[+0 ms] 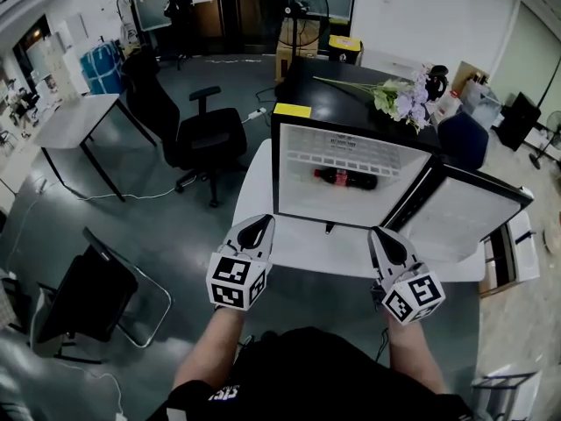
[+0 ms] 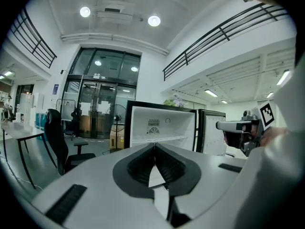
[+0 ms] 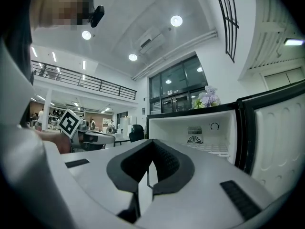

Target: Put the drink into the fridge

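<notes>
A small black fridge stands on the white table with its door swung open to the right. A dark cola bottle with a red label lies on its side inside the fridge. My left gripper hovers over the table's near left edge, jaws shut and empty. My right gripper is at the near right, just below the open door, also shut with nothing held. In the left gripper view the fridge shows ahead beyond the closed left gripper; the right gripper view shows the same past the right gripper.
Artificial flowers lie on the fridge top. A black office chair stands left of the table, a folding chair at the near left. A grey desk is at the far left. A fan stands behind.
</notes>
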